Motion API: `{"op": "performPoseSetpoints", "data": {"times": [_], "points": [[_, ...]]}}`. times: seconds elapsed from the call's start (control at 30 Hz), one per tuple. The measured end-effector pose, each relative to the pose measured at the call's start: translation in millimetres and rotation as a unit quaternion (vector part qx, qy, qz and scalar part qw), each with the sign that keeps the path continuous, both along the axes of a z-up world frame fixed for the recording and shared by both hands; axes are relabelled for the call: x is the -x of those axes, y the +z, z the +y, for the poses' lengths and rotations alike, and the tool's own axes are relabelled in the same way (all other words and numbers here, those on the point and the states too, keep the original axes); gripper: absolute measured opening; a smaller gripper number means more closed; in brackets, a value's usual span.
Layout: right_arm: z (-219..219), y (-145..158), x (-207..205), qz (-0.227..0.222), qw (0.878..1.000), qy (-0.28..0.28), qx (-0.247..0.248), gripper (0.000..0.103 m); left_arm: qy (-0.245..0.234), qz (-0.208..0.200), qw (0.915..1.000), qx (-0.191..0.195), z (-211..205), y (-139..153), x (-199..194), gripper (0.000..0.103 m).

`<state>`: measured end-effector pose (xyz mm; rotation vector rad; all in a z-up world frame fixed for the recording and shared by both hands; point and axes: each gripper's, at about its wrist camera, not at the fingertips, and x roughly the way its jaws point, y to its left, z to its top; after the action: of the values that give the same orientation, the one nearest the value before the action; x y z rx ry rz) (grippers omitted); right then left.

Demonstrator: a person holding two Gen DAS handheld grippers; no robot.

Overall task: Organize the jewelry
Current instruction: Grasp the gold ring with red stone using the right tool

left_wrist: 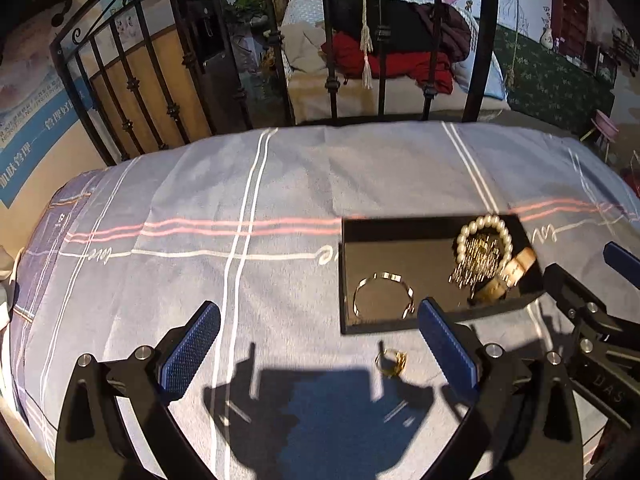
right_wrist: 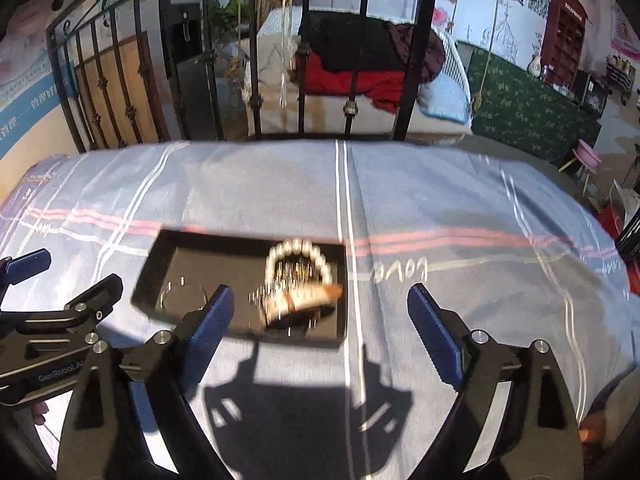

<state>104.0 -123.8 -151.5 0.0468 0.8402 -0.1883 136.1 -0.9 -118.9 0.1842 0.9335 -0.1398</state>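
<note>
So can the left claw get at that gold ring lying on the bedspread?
Probably yes: the left claw is open, the ring lies between its fingers just outside the black tray, and nothing covers it.

Bed w/ plaid sheet (left_wrist: 280, 184), black tray (left_wrist: 404, 232), gold ring (left_wrist: 392, 362)

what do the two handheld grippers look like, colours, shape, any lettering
Both match. The left gripper and right gripper each have a black, angular frame with silver round bolt heads at the joints, and two long flat fingers faced with blue, finely ribbed pads. White "GenRobot.AI" lettering runs along the left gripper's body in the right wrist view. No cables or sleeves show.
</note>
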Motion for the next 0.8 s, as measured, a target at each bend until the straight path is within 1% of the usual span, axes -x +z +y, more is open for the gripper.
{"op": "performPoseSetpoints", "data": {"times": [0.07,0.2,0.23,0.27,0.3,0.33,0.37,0.4,0.5,0.6,0.67,0.73,0.8], "points": [[2.3,-20.7,10.5,0.025,1.000,0.006,-0.016,0.087,0.000,0.023,0.9997,-0.004,5.7,-19.8,9.1,0.097],[17.4,-53.7,23.6,0.058,0.998,0.025,-0.023,0.086,0.009,0.051,0.9986,-0.014,22.9,-50.6,21.8,0.097],[22.0,-59.5,24.1,0.062,0.997,0.031,-0.028,0.084,0.013,0.056,0.9982,-0.017,27.7,-55.7,22.2,0.097],[28.2,-65.7,22.8,0.068,0.996,0.041,-0.038,0.076,0.015,0.060,0.9978,-0.021,32.8,-59.8,22.0,0.097],[35.4,-70.6,20.7,0.075,0.995,0.051,-0.044,0.073,0.017,0.062,0.9976,-0.025,37.1,-63.0,21.6,0.097],[44.1,-75.0,16.8,0.081,0.994,0.064,-0.047,0.067,0.019,0.063,0.9974,-0.031,41.6,-65.0,20.7,0.097],[51.6,-78.6,14.3,0.082,0.993,0.072,-0.046,0.065,0.021,0.062,0.9972,-0.035,48.1,-66.6,19.7,0.097],[58.1,-80.1,11.0,0.082,0.992,0.080,-0.044,0.065,0.024,0.062,0.9971,-0.036,56.0,-67.6,18.4,0.097],[77.5,-82.6,-1.3,0.080,0.990,0.103,-0.051,0.064,0.035,0.069,0.9968,-0.021,76.4,-68.5,12.3,0.097],[92.8,-84.8,-12.5,0.079,0.989,0.115,-0.055,0.057,0.045,0.068,0.9964,-0.024,88.6,-68.1,7.3,0.097],[100.8,-86.4,-19.0,0.079,0.989,0.116,-0.055,0.053,0.044,0.069,0.9964,-0.021,90.3,-67.9,4.2,0.098],[105.2,-87.5,-23.9,0.081,0.988,0.119,-0.049,0.048,0.039,0.067,0.9966,-0.027,85.5,-68.0,2.8,0.098],[109.4,-86.4,-25.0,0.082,0.988,0.123,-0.042,0.034,0.037,0.064,0.9968,-0.030,81.9,-67.4,3.9,0.098]]}}
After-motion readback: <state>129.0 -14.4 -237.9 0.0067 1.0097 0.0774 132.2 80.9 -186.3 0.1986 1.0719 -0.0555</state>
